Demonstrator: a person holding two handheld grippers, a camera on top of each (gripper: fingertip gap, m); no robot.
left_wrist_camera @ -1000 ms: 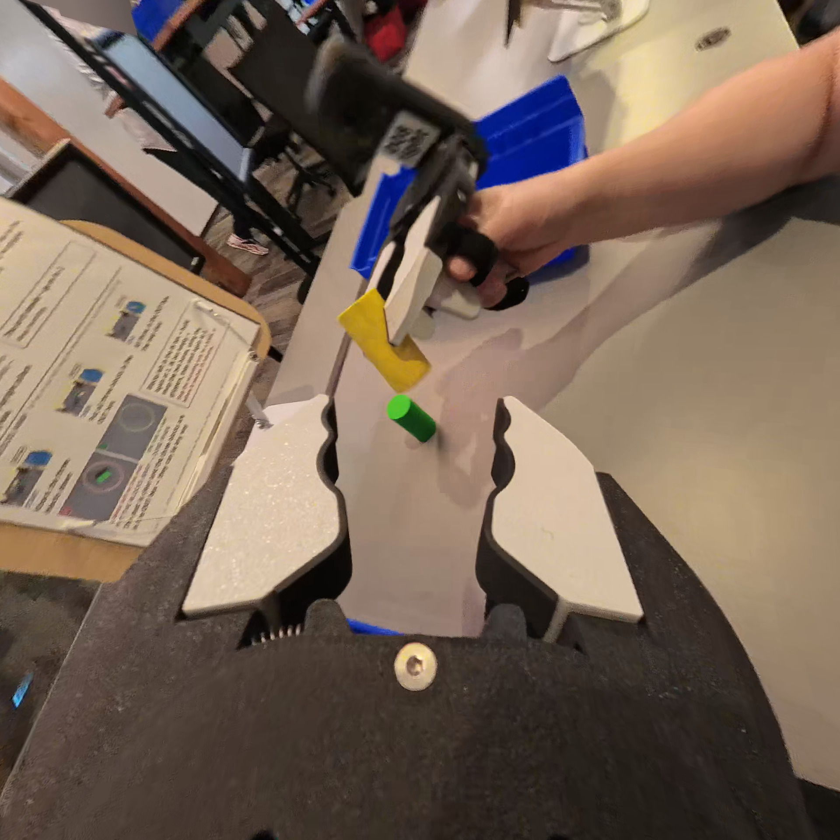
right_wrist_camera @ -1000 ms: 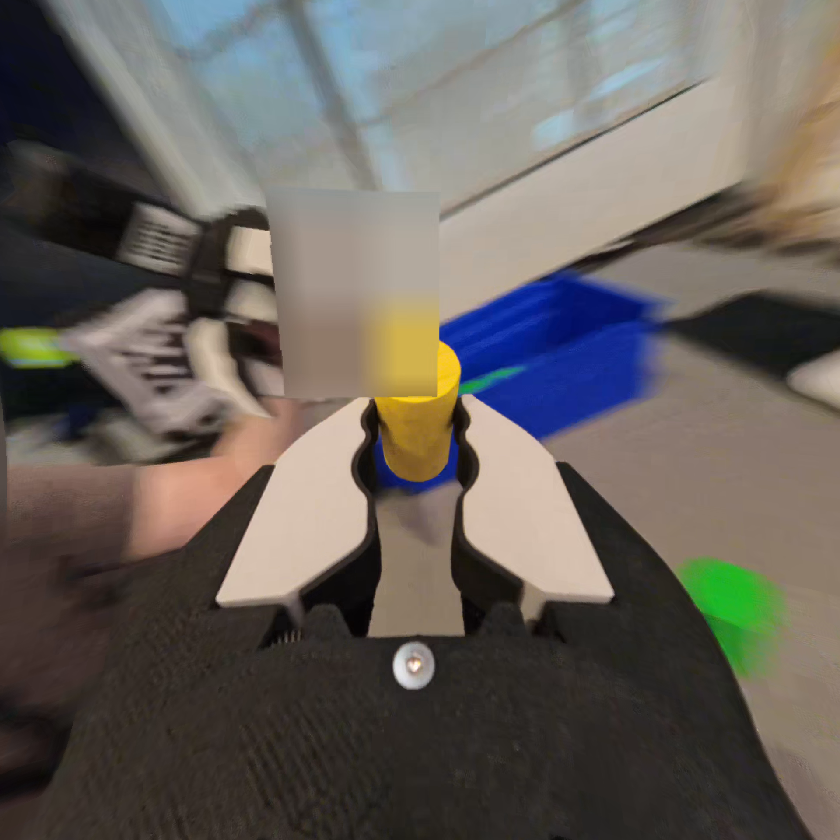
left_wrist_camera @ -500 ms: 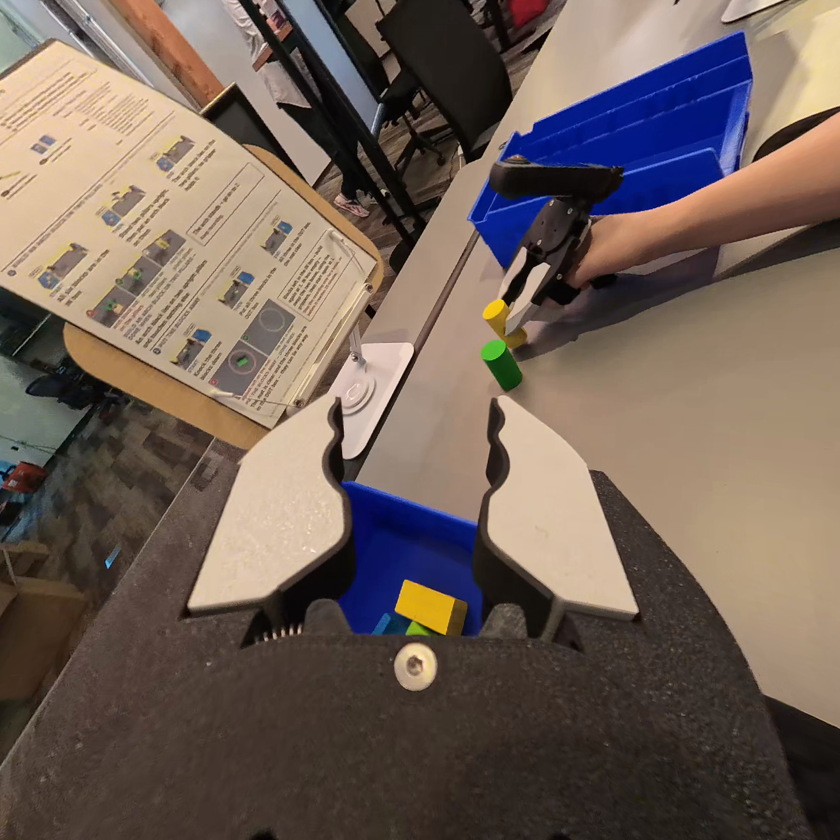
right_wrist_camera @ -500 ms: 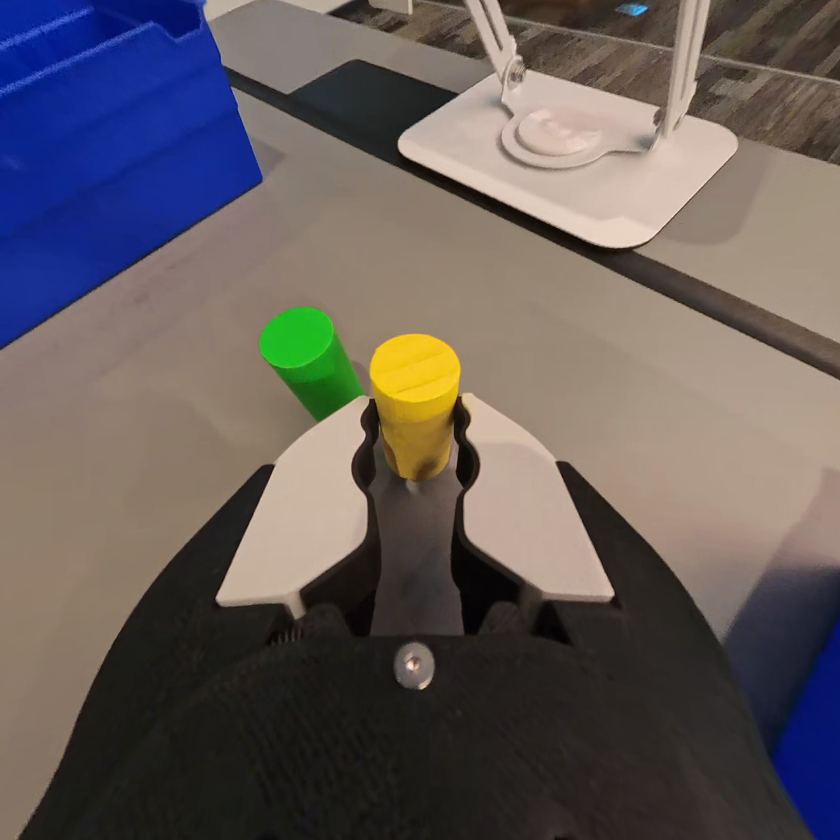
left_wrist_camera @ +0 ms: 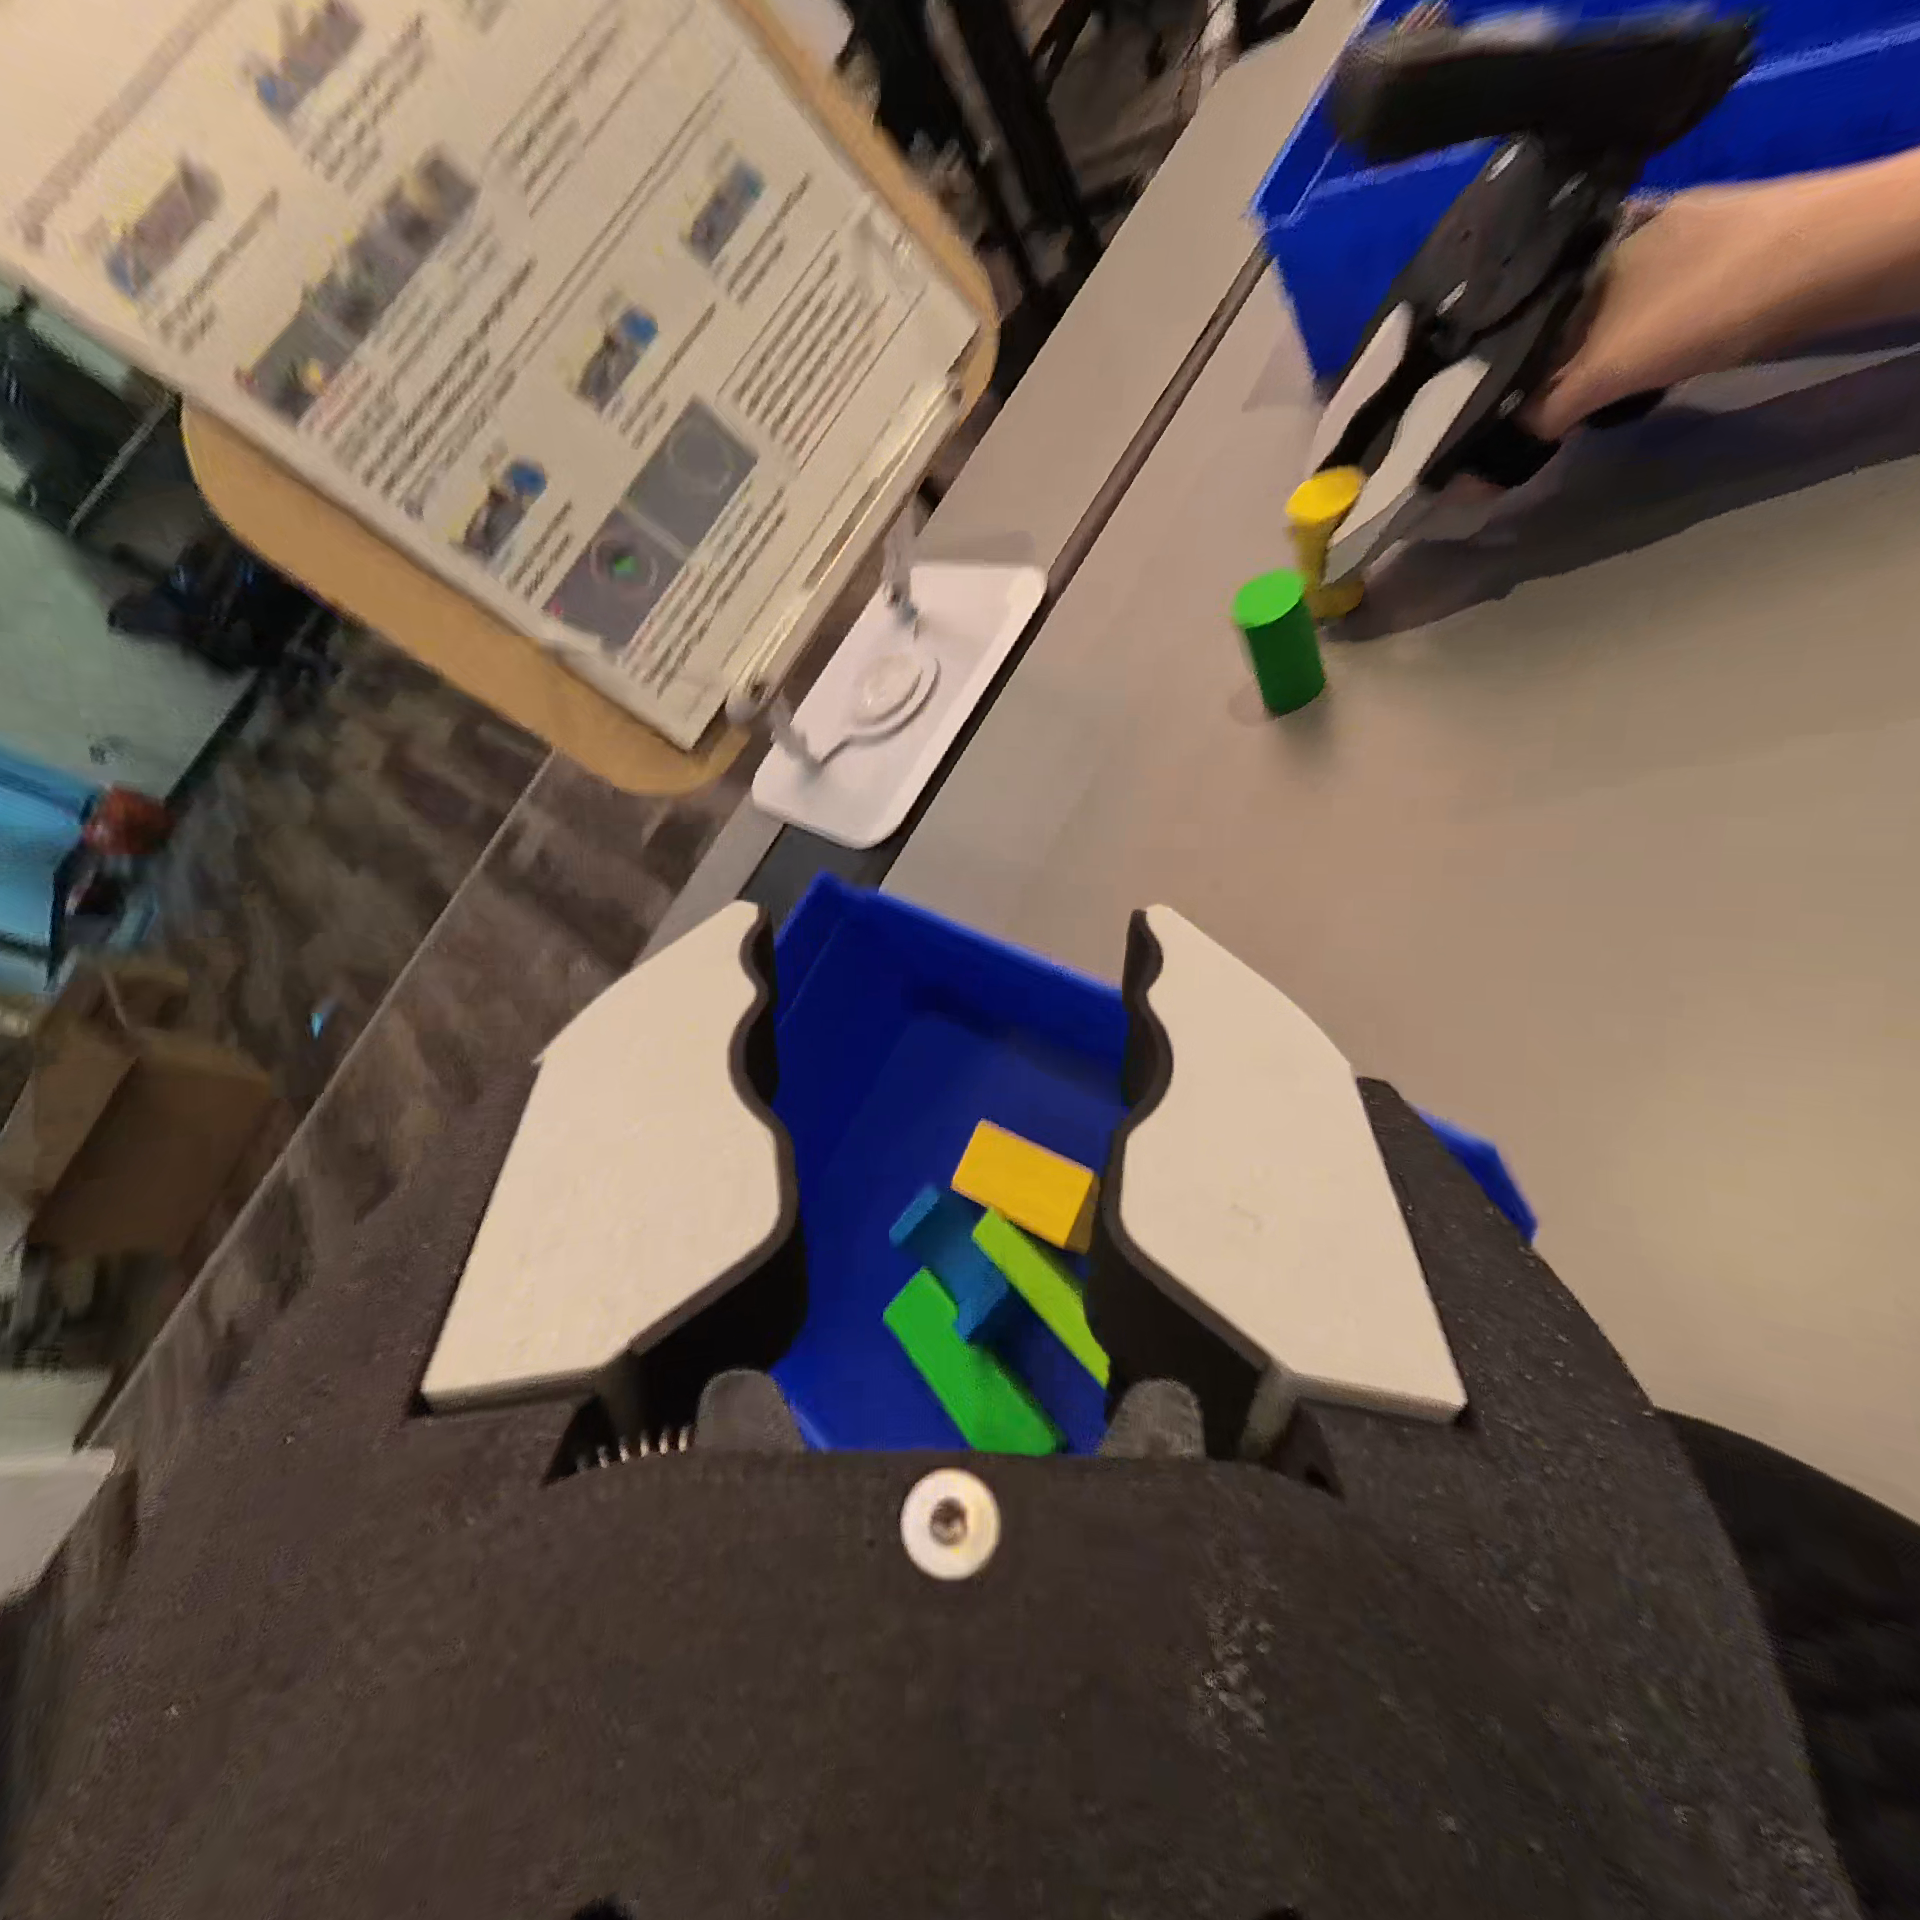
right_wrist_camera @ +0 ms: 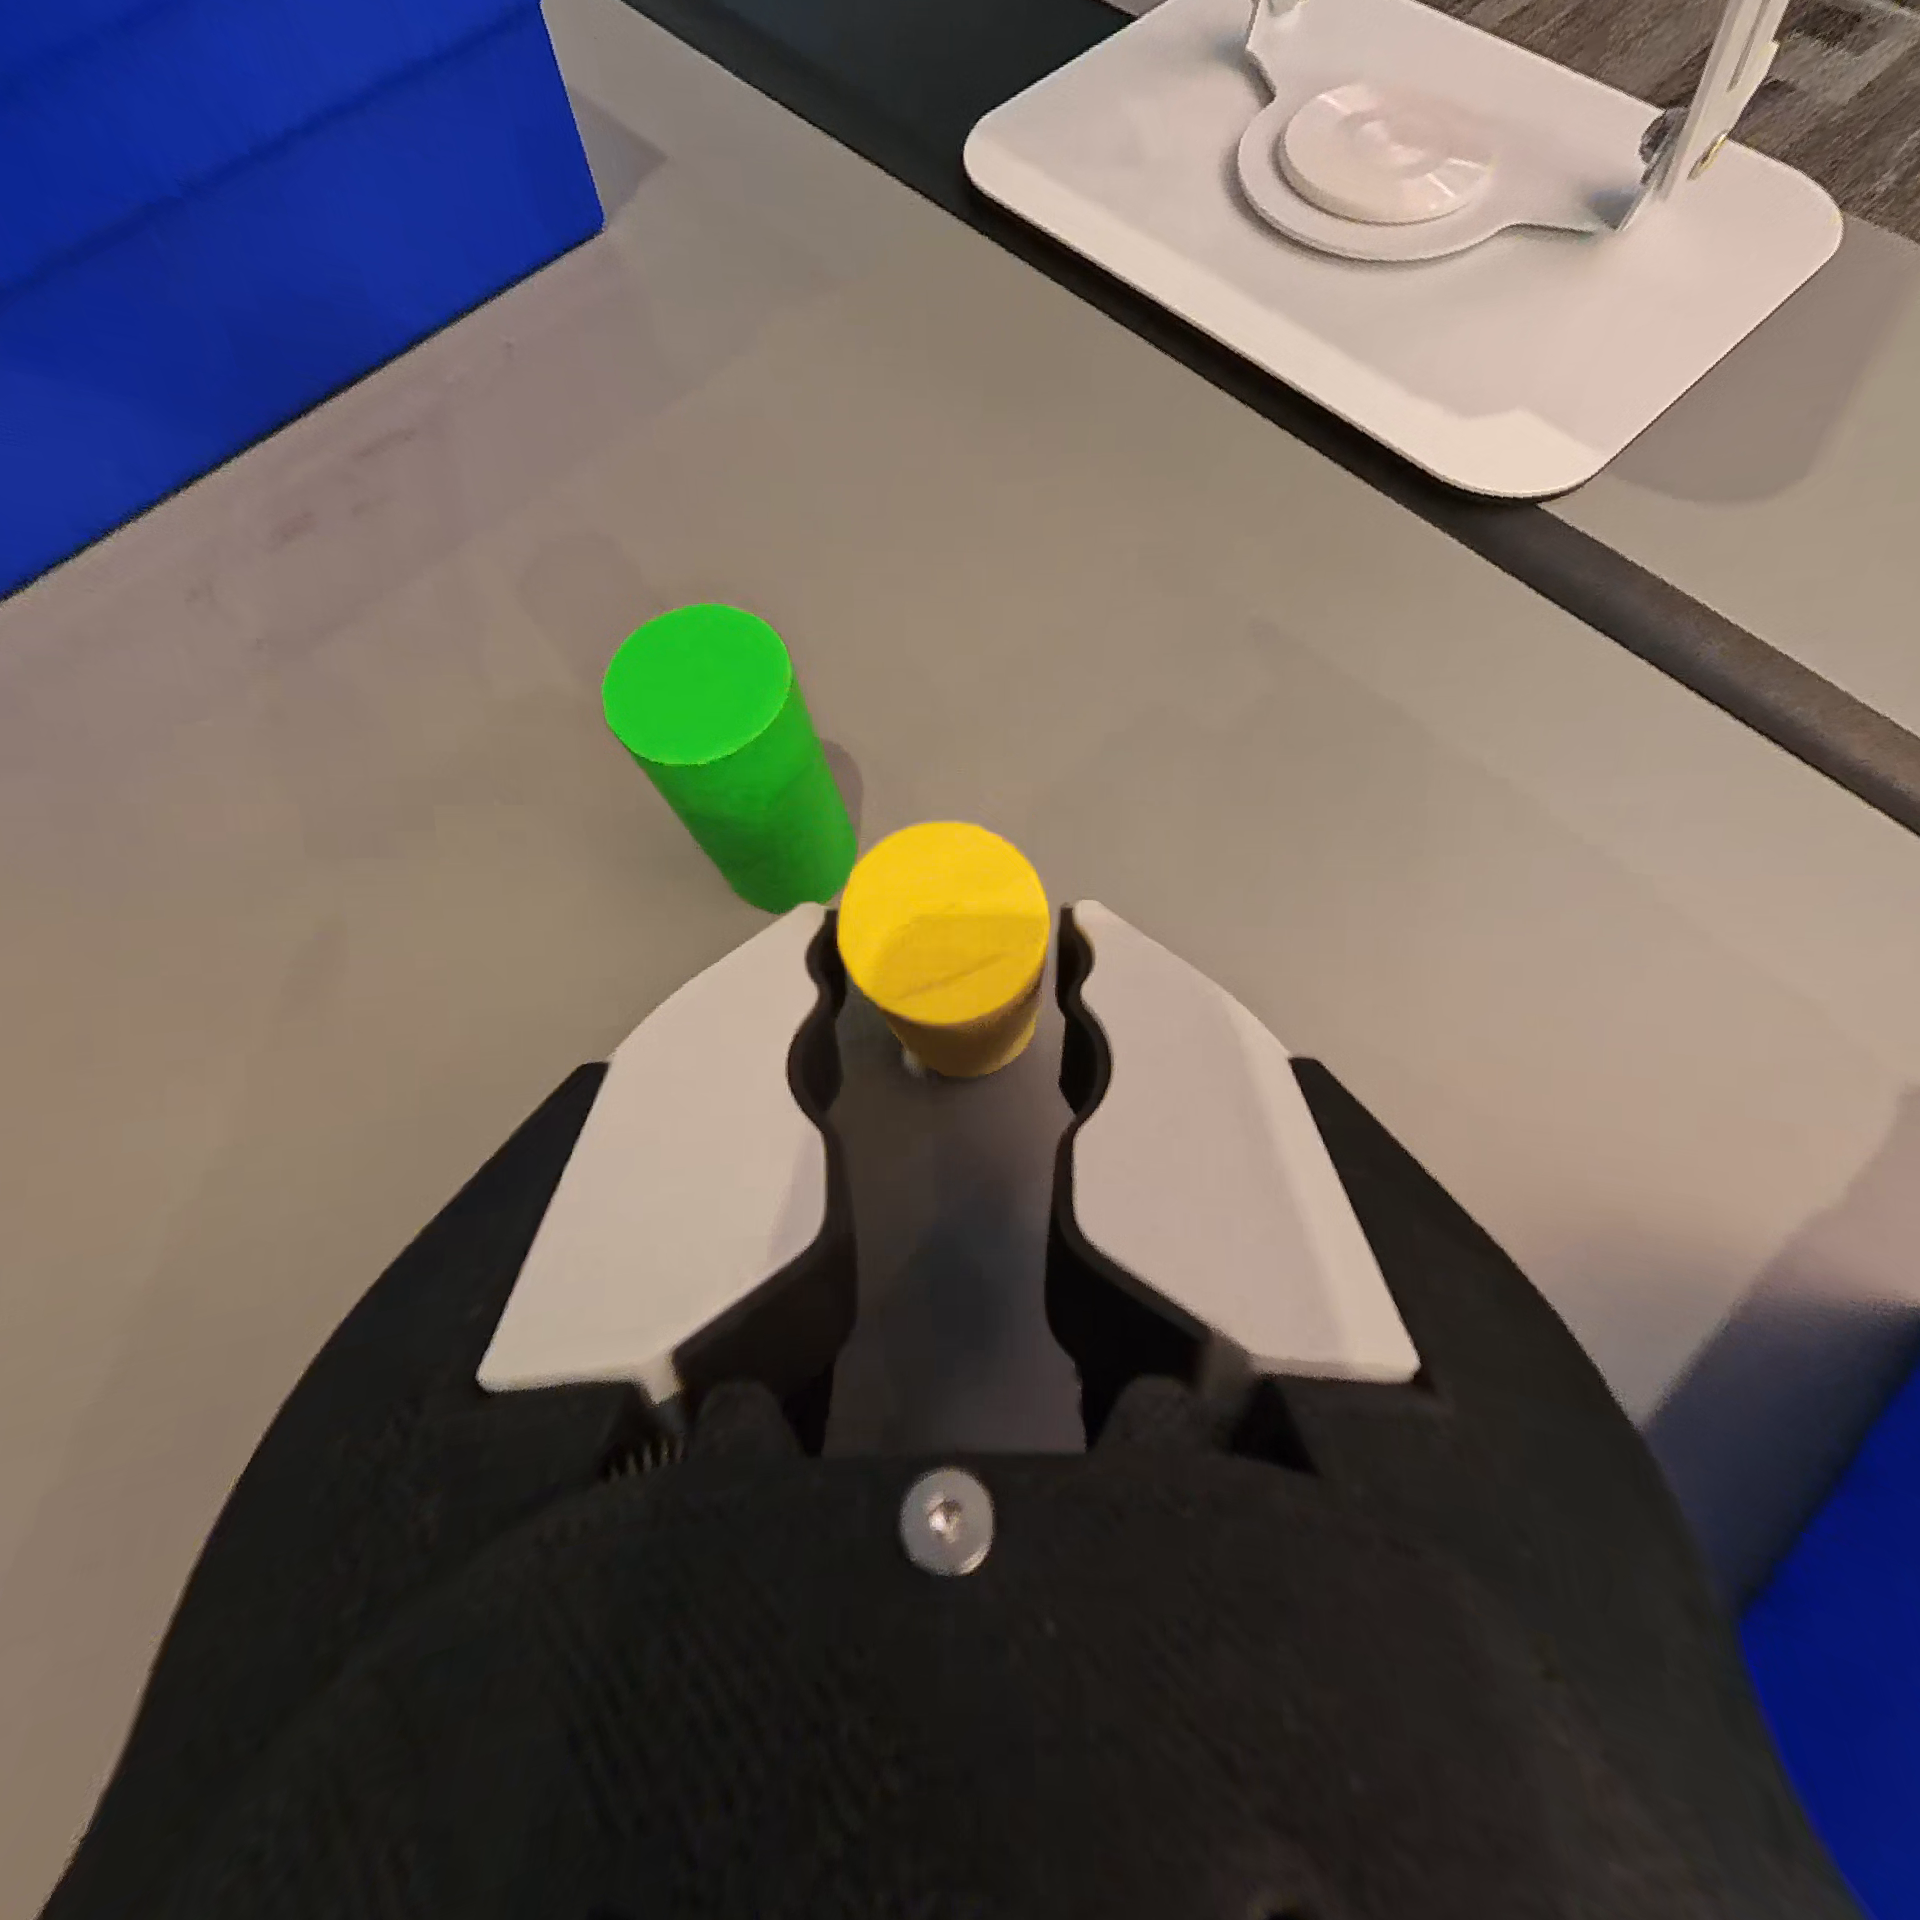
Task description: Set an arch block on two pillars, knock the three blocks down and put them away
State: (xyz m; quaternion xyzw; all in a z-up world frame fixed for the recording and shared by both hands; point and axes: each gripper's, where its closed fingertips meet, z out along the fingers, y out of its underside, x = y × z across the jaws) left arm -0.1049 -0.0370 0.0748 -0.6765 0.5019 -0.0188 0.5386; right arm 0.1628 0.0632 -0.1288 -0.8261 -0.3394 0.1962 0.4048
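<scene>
Pillar-setting is in hand. The left gripper hangs spread and empty over the near blue bin of loose blocks — presumably where an arch must be found next. Farther off, the right gripper brackets the upright yellow cylinder, jaws slightly parted; the green cylinder stands just left — easily nudged. A white stand base lies beyond.

Left wrist view: high over the small blue bin, facing across the table. Right wrist view: close, steeply down. Shared: green cylinder, yellow cylinder, white stand base.
</scene>
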